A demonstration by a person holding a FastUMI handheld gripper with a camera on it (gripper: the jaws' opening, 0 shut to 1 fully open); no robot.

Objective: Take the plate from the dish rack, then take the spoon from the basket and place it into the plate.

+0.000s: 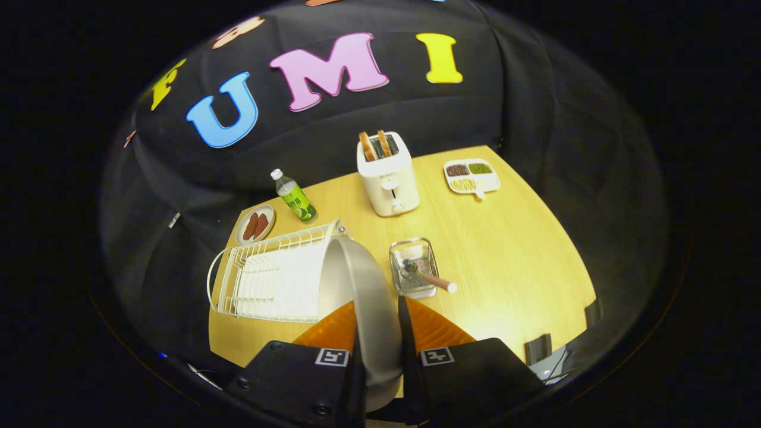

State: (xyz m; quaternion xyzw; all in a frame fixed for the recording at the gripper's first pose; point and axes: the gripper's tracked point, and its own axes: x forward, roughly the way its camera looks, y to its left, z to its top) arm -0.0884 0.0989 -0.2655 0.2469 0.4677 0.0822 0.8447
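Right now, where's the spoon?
The spoon lies in the small basket on the table, handle poking out over the rim, just beyond the fingers, which grip the plate. The dish rack stands left of it.

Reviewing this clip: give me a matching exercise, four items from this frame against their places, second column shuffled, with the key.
Items:
1. plate
2. spoon
3. toast slices
4. bottle

Places:
A. standing between the small dish of sausages and the toaster
B. in the metal basket, handle sticking out
C. held edge-on between the gripper fingers, beside the dish rack
D. upright in the toaster slots

Pairs: 1-C, 2-B, 3-D, 4-A
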